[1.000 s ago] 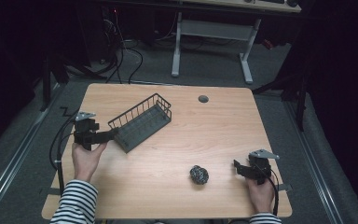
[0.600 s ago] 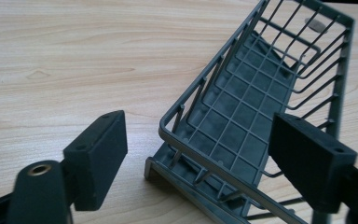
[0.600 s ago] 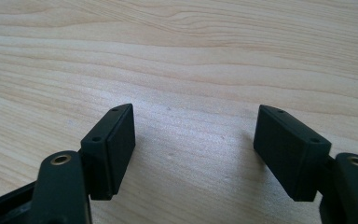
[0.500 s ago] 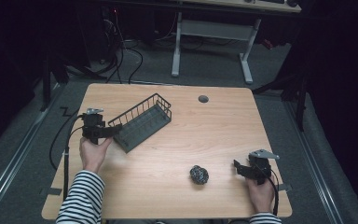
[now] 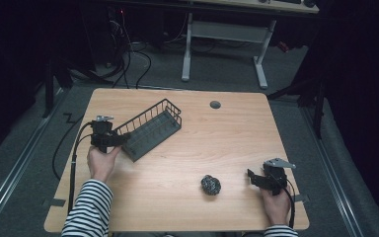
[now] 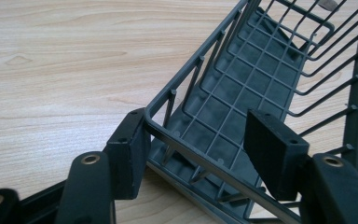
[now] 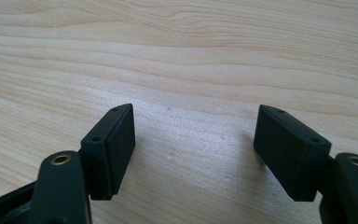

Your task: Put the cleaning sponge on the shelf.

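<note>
A dark wire basket [image 5: 150, 129] lies slantwise on the left part of the wooden table [image 5: 237, 143]. My left gripper [image 5: 122, 140] is at its near end, held by a hand in a striped sleeve. In the left gripper view the jaws stand open astride the basket's end rim [image 6: 205, 156]; the left pad [image 6: 128, 149] touches the corner and the right pad [image 6: 272, 154] hangs inside the basket [image 6: 261, 84]. My right gripper [image 5: 250, 177] rests near the front right, open over bare wood, with nothing between the jaws of the right gripper [image 7: 196, 149]. A small dark crumpled ball [image 5: 210, 184] lies just left of it.
A round cable hole [image 5: 215, 104] sits near the table's far edge. Black cables trail from both grippers off the table's sides. A white desk frame [image 5: 224, 44] and loose cables stand on the floor beyond.
My left gripper has moved forward and right to the basket's near end, so its jaws now straddle the rim. The right gripper and the ball have stayed put.
</note>
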The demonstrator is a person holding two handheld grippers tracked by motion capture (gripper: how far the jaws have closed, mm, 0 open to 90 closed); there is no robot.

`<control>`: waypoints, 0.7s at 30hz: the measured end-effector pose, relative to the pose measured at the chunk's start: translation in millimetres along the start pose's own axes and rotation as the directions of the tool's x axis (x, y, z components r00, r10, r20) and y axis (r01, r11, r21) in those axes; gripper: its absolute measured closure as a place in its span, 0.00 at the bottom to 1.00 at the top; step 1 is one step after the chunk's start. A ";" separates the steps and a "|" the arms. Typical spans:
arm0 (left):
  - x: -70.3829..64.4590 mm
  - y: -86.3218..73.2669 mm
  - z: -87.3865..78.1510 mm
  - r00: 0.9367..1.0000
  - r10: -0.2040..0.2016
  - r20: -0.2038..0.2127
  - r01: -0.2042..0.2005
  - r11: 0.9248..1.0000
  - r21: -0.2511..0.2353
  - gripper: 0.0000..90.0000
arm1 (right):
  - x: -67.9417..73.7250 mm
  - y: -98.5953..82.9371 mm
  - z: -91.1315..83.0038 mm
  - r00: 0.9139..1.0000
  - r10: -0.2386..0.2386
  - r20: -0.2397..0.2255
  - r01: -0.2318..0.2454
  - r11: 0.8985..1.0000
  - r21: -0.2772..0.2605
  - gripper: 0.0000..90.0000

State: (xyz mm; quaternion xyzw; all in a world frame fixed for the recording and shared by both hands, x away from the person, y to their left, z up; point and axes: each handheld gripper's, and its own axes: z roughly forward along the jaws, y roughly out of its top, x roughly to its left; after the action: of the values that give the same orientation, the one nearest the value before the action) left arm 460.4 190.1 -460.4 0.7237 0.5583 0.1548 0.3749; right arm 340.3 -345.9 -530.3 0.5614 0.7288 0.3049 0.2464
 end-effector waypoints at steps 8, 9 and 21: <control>1.5 0.5 -0.7 1.000 -0.011 0.009 0.011 1.000 0.001 0.49 | 0.0 0.0 0.0 1.000 0.000 0.000 0.000 1.000 0.000 0.33; 1.2 0.3 -1.2 1.000 -0.011 0.010 0.011 1.000 0.003 0.49 | 0.0 0.0 0.0 1.000 0.000 0.000 0.000 1.000 0.000 0.33; -3.2 -1.2 -3.9 1.000 0.006 0.011 -0.006 1.000 0.009 0.48 | 0.0 0.0 0.0 1.000 0.000 0.000 0.000 1.000 0.000 0.33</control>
State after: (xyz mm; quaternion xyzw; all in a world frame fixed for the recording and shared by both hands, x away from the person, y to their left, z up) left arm 456.0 188.7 -458.0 0.7279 0.5547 0.1494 0.3744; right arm 340.3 -345.9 -530.3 0.5613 0.7288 0.3049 0.2465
